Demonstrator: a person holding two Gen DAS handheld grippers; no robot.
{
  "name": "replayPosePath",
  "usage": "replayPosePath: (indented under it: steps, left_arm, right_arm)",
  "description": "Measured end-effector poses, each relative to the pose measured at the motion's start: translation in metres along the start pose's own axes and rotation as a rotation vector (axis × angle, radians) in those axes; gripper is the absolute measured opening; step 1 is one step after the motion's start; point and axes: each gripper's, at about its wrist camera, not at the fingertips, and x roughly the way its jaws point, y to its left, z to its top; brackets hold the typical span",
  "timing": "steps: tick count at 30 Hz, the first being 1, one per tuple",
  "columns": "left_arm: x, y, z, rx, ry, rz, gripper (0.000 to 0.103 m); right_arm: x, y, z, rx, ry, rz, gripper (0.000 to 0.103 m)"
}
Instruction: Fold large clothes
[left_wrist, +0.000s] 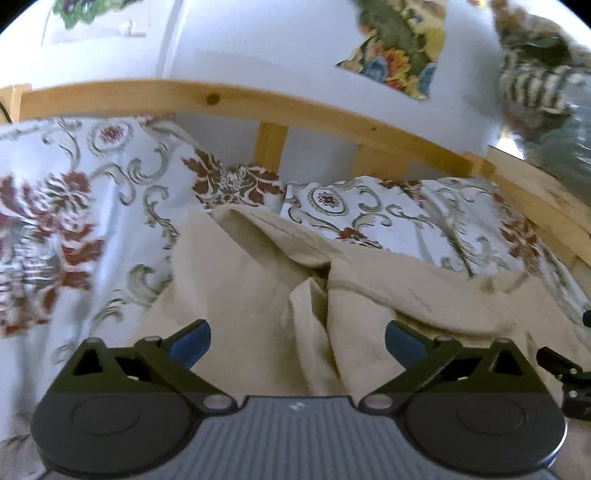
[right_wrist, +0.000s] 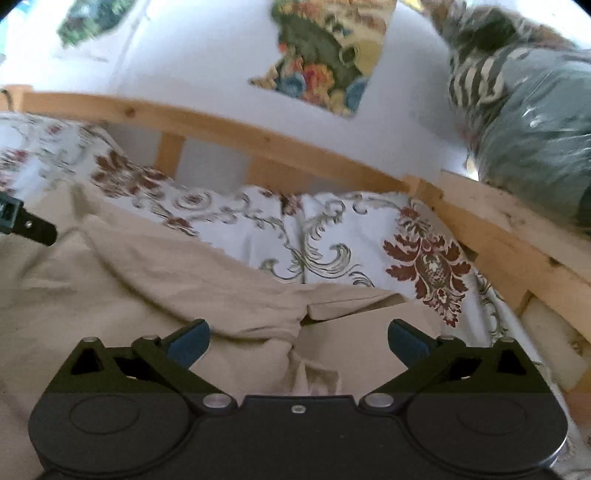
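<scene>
Both grippers hover low over the beige garment (left_wrist: 251, 280), fingers spread wide and holding nothing. In my judgement the step in hand is picking grasp points, and it will go best if each gripper takes a single edge or corner, not a bunched ridge, so the cloth can be pulled flat before any fold.

Between the fingers of the left gripper (left_wrist: 297, 338) stands an upright crease of the garment, close to the blue pads but not pinched. Between the fingers of the right gripper (right_wrist: 298, 338) lies a flat flap edge with a small dark gap beneath it.

Beyond the garment comes the floral bedspread (right_wrist: 332, 236), which it lies upon; behind the bedspread runs the wooden bed rail (left_wrist: 295, 110), then the white wall.
</scene>
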Motion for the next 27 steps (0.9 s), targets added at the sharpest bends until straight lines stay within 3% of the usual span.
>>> replayPosePath:
  steps: [6,12,18,23,27]
  left_arm:
    - [-0.07,0.003,-0.027,0.109,0.023,-0.007,0.102]
    - [-0.127,0.011,-0.058,0.161,0.067,-0.011,0.102]
    - [-0.177,0.003,-0.095,0.292,0.094,-0.059,0.102]
    - [-0.197,-0.015,-0.131,0.417,0.134,-0.112,0.102]
    - [-0.201,-0.031,-0.158,0.511,0.183,-0.14,0.102]
  right_arm:
    - [-0.075,-0.003,-0.021,-0.041,0.01,0.075,0.102]
    - [-0.144,0.007,-0.045,-0.036,0.088,0.172,0.102]
    - [-0.203,0.037,-0.059,-0.227,0.137,0.283,0.102]
    - [-0.234,0.059,-0.076,-0.335,0.205,0.386,0.102]
    - [-0.233,0.072,-0.089,-0.378,0.279,0.429,0.102]
